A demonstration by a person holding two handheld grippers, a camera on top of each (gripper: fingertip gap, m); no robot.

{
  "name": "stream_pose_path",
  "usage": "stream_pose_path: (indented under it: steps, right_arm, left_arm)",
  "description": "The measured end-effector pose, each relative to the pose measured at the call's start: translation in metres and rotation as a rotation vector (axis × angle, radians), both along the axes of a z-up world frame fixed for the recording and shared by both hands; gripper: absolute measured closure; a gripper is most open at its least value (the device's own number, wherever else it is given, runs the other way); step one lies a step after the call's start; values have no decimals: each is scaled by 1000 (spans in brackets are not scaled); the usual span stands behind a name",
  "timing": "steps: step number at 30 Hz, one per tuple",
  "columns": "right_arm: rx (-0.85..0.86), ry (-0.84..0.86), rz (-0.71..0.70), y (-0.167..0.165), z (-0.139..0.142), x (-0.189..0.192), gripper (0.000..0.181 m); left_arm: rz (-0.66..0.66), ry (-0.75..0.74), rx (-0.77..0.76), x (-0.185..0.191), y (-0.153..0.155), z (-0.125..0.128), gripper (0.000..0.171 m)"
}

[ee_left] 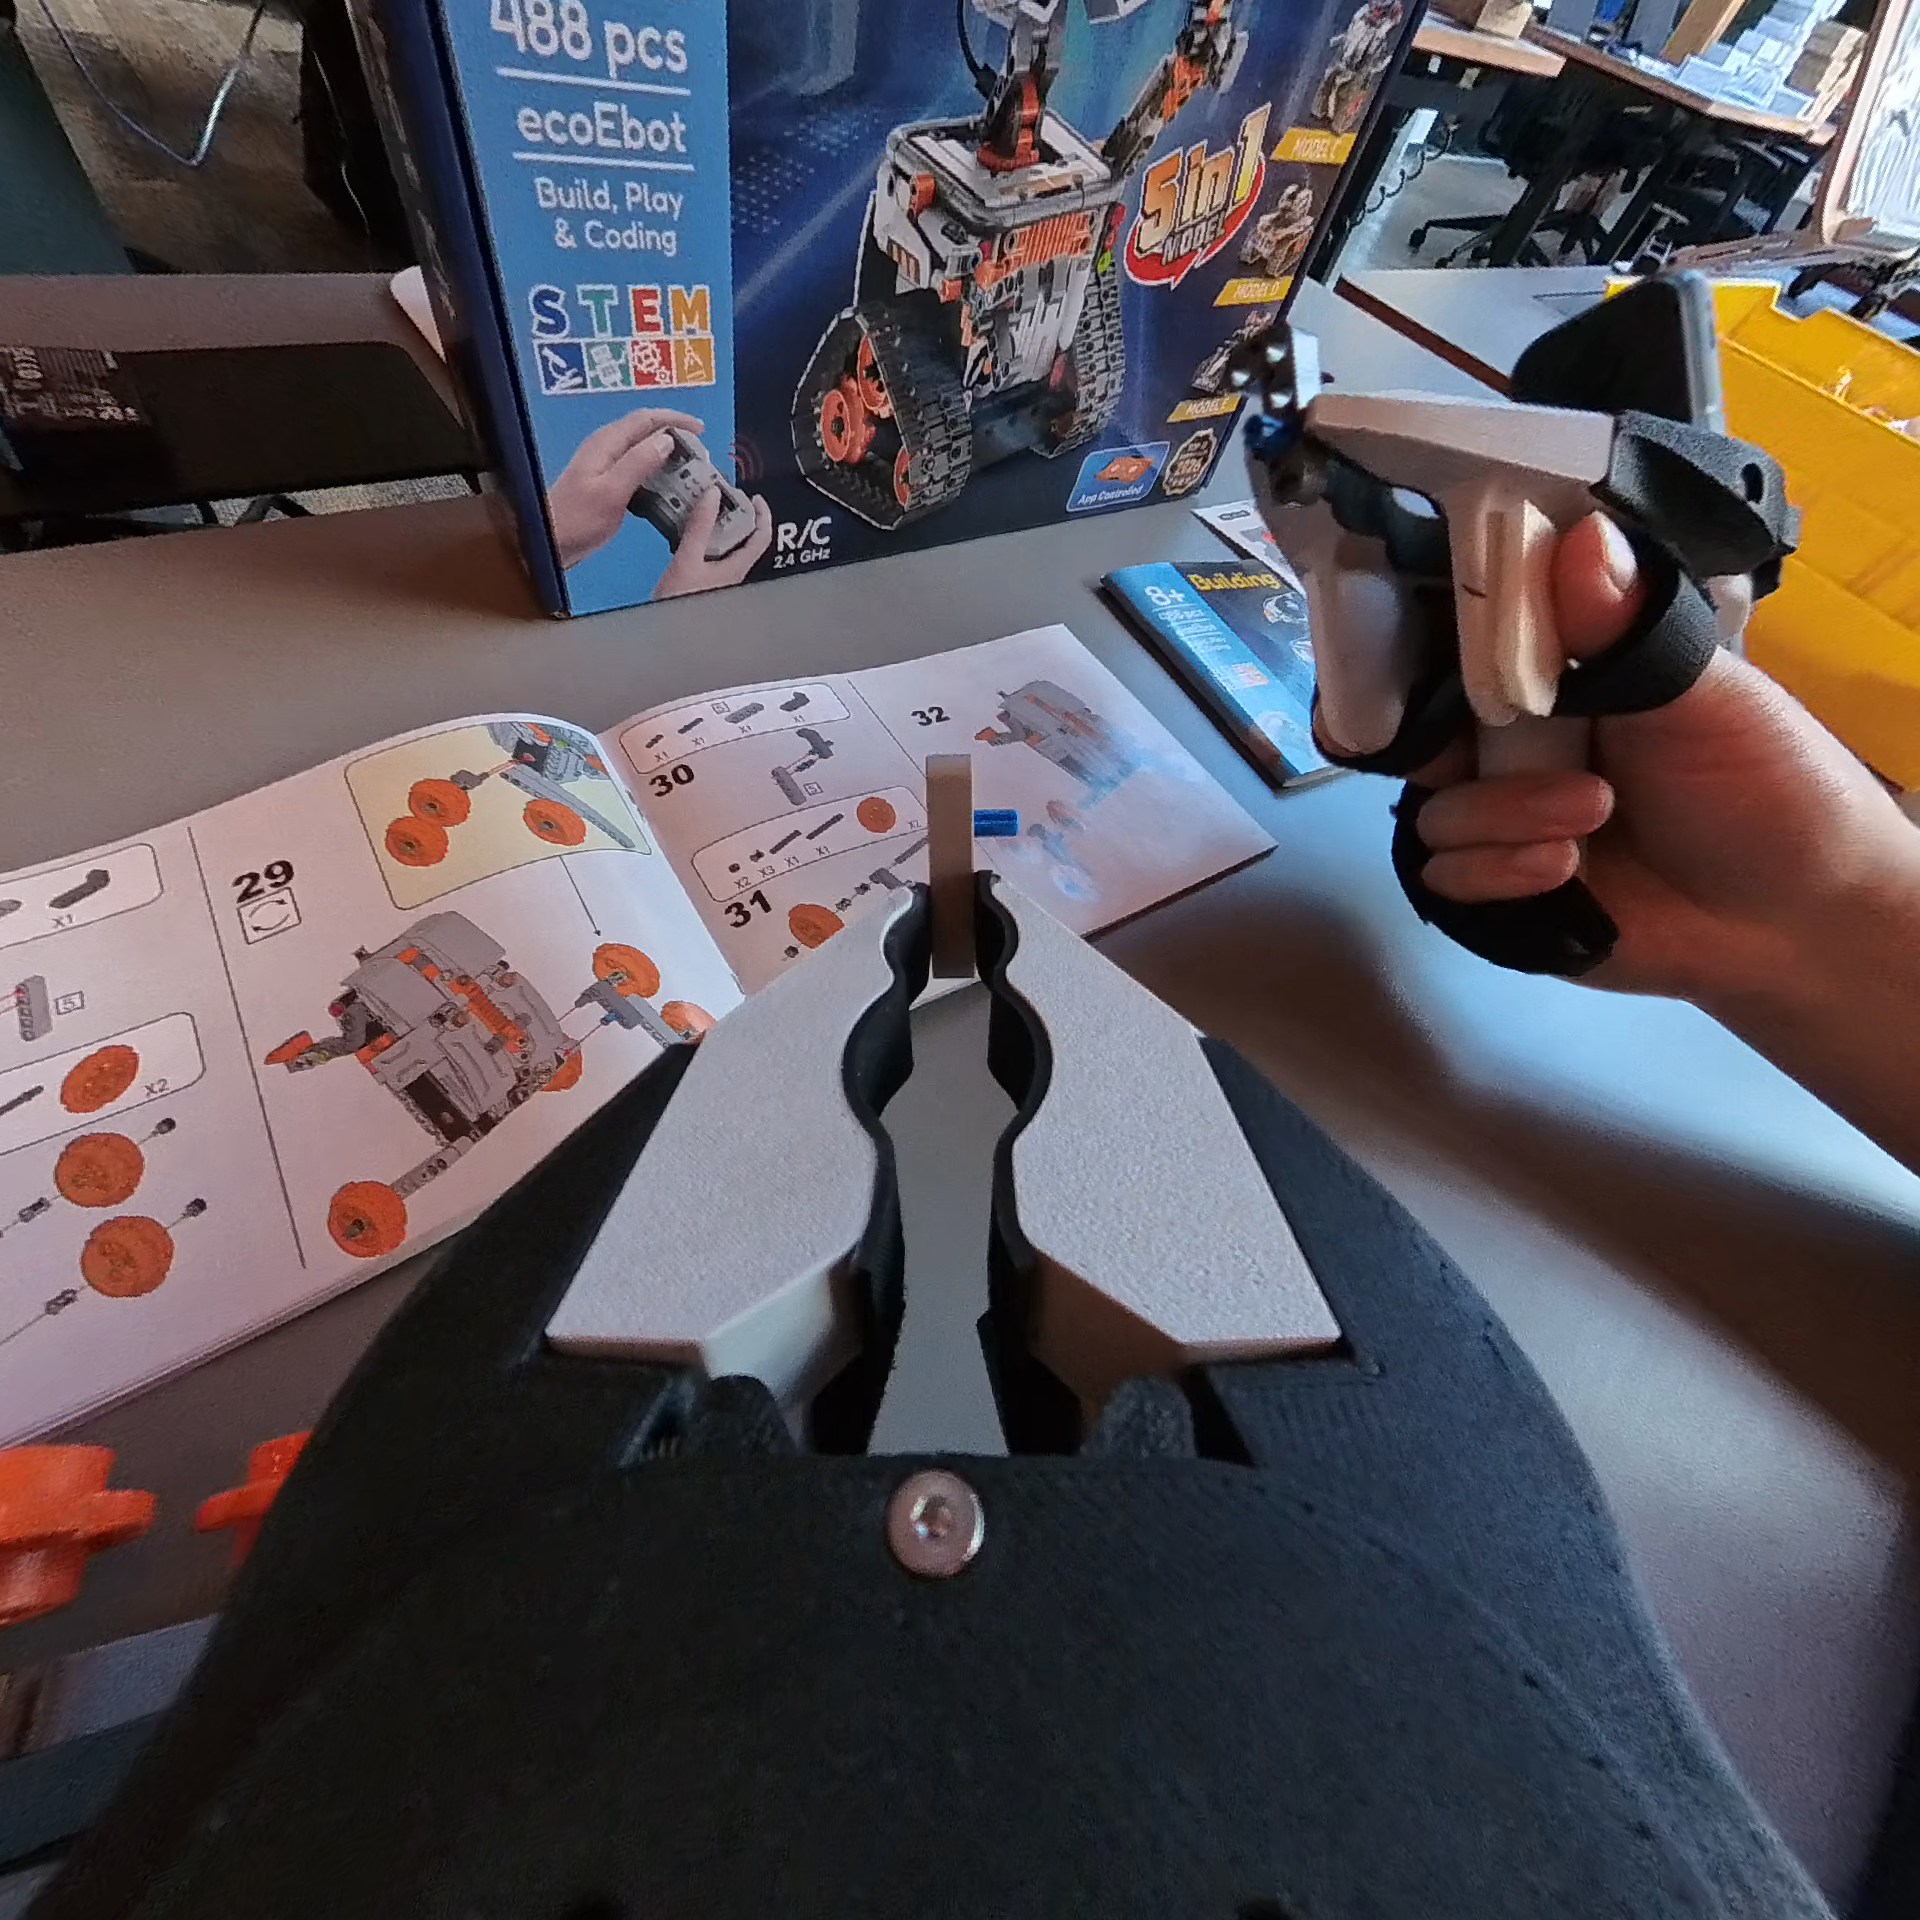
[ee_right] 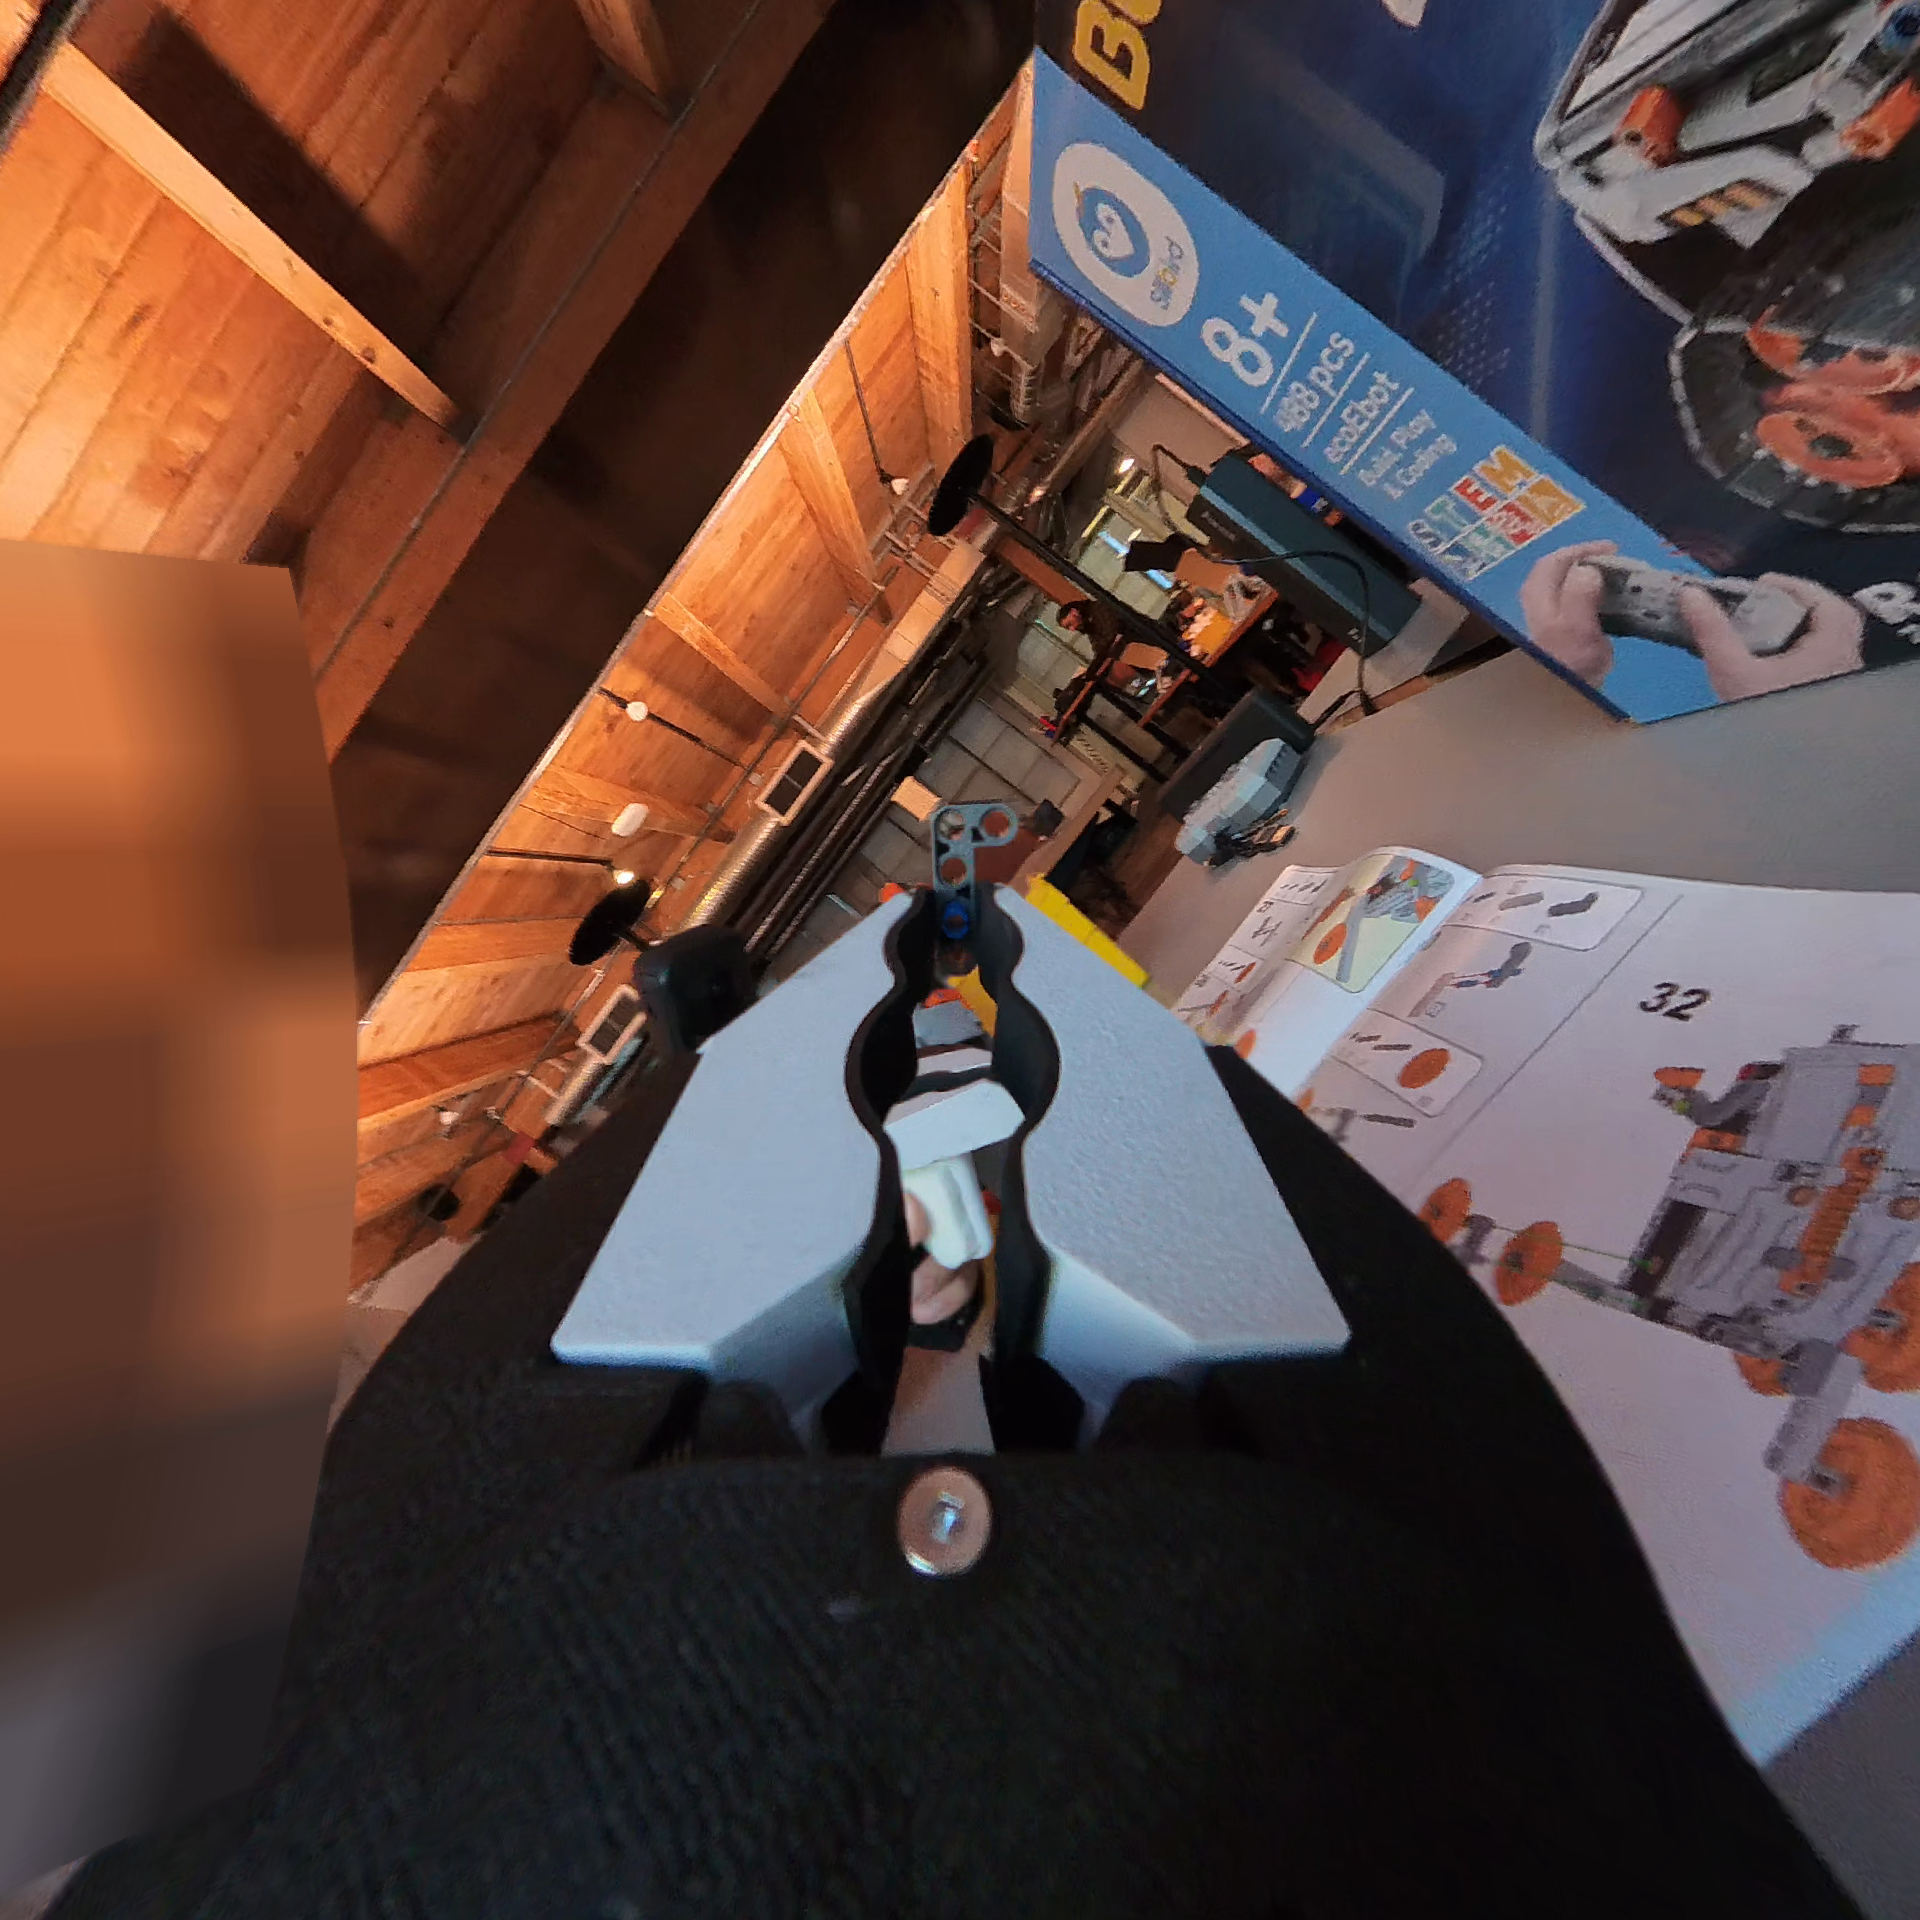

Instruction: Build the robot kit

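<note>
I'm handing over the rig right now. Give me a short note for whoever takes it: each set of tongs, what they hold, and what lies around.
Left tongs: shut on a flat tan piece with a blue pin through it, held over the open instruction booklet.
Right tongs: shut on a dark grey L-shaped beam, raised and tilted, to the right of the left ones.
Nearby: kit box standing behind the booklet, second booklet, orange wheels near left, yellow bin right.
The two pieces are apart, not joined.
</note>
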State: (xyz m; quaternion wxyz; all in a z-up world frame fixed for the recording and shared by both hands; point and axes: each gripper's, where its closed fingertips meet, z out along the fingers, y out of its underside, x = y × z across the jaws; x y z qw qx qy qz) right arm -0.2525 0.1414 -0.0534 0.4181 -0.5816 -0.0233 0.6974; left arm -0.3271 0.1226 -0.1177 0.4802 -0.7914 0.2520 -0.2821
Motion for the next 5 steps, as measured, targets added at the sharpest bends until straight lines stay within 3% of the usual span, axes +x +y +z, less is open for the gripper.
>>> stream_pose_path:
  steps: [5]
  right_arm:
    - [13,102,130,-13,13,-5,175]
  left_arm:
    - [-7,-41,-2,-1,-2,8,166]
